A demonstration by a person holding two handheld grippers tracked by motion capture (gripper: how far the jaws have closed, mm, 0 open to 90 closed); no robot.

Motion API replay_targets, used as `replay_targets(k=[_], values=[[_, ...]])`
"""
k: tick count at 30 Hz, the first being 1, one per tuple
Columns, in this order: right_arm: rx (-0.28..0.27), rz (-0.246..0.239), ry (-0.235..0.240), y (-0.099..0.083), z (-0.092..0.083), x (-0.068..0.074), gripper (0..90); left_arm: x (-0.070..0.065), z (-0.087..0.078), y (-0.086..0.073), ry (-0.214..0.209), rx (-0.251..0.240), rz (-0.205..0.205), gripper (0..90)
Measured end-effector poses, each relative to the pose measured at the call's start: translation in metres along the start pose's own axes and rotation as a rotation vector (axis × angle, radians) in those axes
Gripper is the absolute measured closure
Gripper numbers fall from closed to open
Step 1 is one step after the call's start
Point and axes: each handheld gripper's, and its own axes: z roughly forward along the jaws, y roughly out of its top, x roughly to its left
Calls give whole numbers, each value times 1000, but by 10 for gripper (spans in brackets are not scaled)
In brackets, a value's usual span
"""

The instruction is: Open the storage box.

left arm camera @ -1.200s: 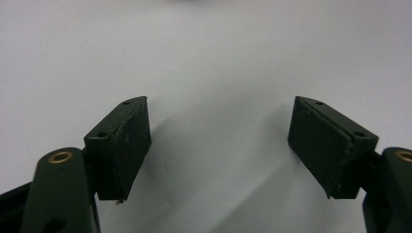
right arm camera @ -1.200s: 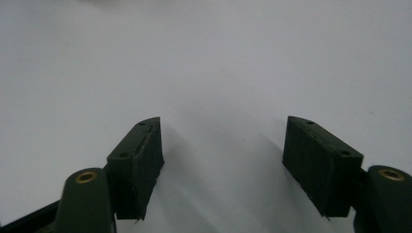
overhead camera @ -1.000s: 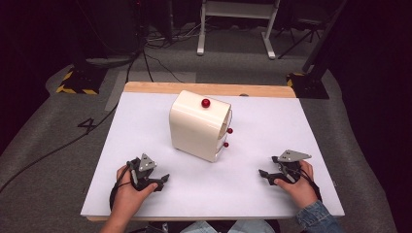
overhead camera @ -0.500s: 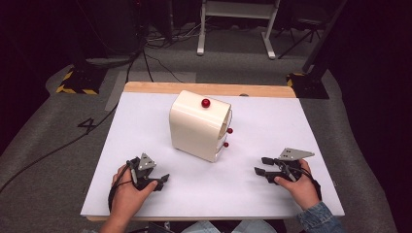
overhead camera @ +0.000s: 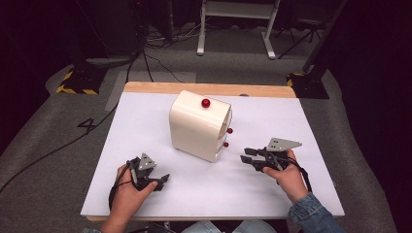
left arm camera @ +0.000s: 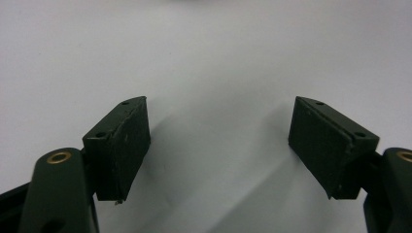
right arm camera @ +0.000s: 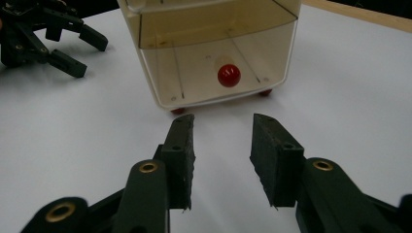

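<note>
From above, a cream cabinet (overhead camera: 200,125) stands on the white table (overhead camera: 145,121), a little far of centre, with one red knob (overhead camera: 206,103) on its top face and two more red knobs (overhead camera: 229,130) poking out of the side that faces right. The left gripper (overhead camera: 163,178) sits near the front-left of the table in the person's left hand (overhead camera: 128,191), well apart from the cabinet. Over on the right, the right gripper (overhead camera: 247,155) is held by the right hand (overhead camera: 287,175), its tips pointing left at the cabinet's lower corner, close to it but not touching.

Now the right gripper view gives what the high view can't: the cabinet's right face is translucent drawer fronts (right arm camera: 214,58), and the lower drawer's red knob (right arm camera: 228,75) sits straight ahead, just past the gap between the jaws. Small red feet (right arm camera: 178,110) peek from under the cabinet. The jaws stand partly apart, a moderate gap, nothing between them. Off at the far left of this view, the other gripper rests with its jaws spread.

The left gripper view looks down on bare white tabletop (left arm camera: 218,58) and little else: its two black pads (left arm camera: 121,145) are set wide apart, empty, with a sliver of something pale at the top edge, too little to tell what.
</note>
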Motion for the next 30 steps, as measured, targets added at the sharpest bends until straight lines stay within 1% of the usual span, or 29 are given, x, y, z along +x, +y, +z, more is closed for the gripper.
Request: replay_targets(k=[2,3,6,9,11,17,18,19,20,22,23,25,27,30], values=[[11,-8,7,4,7,-2,626,0,0,0,1,1,1,232],[14,-19,14,8,15,-4,638,0,0,0,1,0,2,232],[20,-34,26,13,27,-5,643,0,0,0,2,1,1,231],[11,-24,46,15,38,-8,650,0,0,0,2,0,1,232],[14,-27,50,15,44,-10,659,0,0,0,2,0,1,232],[0,-29,57,14,53,-16,683,0,0,0,5,-2,4,232],[-13,-22,66,14,55,-19,694,0,0,0,5,-2,4,232],[-13,-22,66,14,55,-19,694,0,0,0,5,-3,4,232],[-36,-19,85,12,58,-21,702,0,0,0,5,-4,5,232],[-39,-21,90,11,59,-21,703,0,0,-1,3,-5,2,232],[-53,-28,104,10,61,-22,707,0,0,-1,3,-5,2,232],[-60,-29,109,9,62,-23,707,0,0,-1,5,-4,5,232],[-67,-18,116,7,64,-25,732,0,0,0,5,-4,5,232],[-83,-8,130,4,66,-27,740,0,0,-1,5,-4,5,232]])
